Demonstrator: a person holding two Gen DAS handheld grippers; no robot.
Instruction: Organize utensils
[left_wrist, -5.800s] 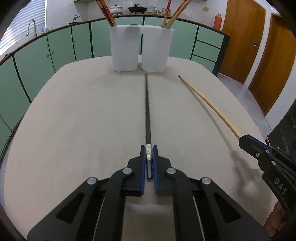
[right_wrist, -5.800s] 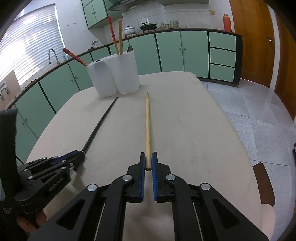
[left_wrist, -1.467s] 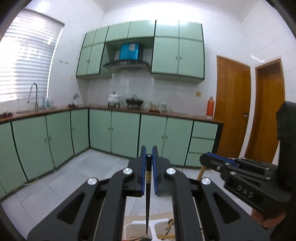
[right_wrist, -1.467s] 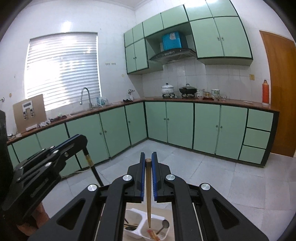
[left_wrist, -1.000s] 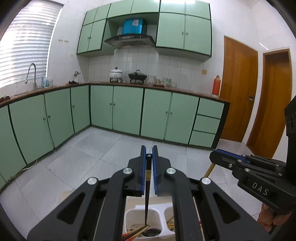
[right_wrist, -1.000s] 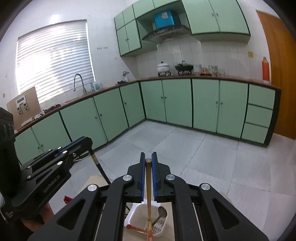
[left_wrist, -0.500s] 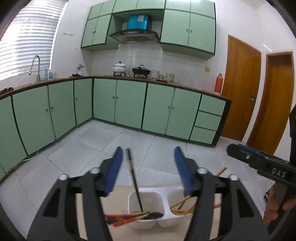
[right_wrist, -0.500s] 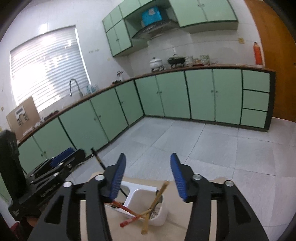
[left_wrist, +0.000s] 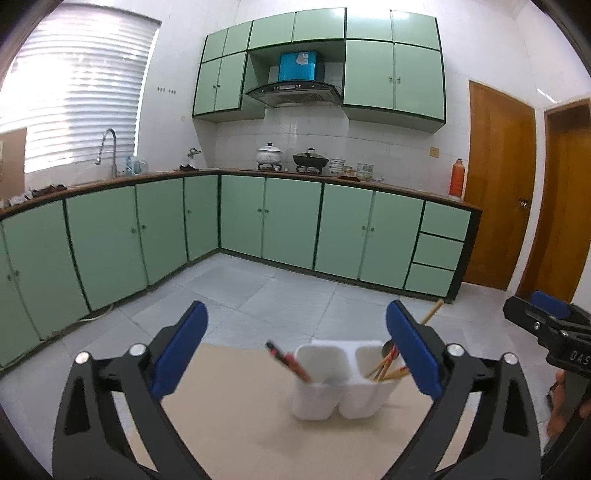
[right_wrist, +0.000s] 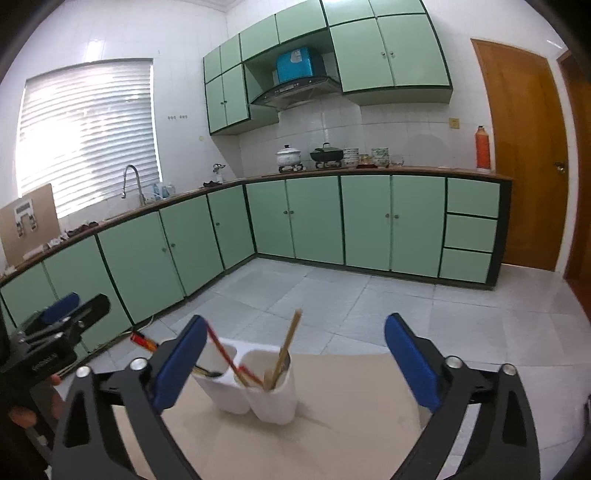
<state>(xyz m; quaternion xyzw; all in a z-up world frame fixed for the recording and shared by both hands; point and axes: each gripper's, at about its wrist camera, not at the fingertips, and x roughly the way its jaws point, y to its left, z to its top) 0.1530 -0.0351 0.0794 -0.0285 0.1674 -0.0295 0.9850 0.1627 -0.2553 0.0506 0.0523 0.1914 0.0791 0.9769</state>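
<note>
Both of our grippers stand above the near end of the table (left_wrist: 229, 417), and their jaws are opening wide with nothing between the blue pads. Seen from the left wrist, the left gripper (left_wrist: 295, 350) frames the white two-cup holder (left_wrist: 343, 384), which stands upright on the beige top; red chopsticks (left_wrist: 286, 360) lean out of its left cup, and pale wooden ones (left_wrist: 384, 367) cross in its right cup beside what looks like a spoon bowl. From the right wrist, the right gripper (right_wrist: 293, 363) looks down on the same holder (right_wrist: 255, 384), where a tall wooden chopstick (right_wrist: 288, 349) rises from the nearer cup. We judge the step in hand to be the release and the clearing away: the sticks look lodged in the cups, so our job is to leave without disturbing them. We should draw each gripper back with the fingers kept spread, since the leaning tops reach up toward the pads and a brush could tip the light holder or flick a stick out. We should also mind each other's gripper, which shows at the edge of each view. Whether more utensils remain on the table, we cannot tell from here.
</note>
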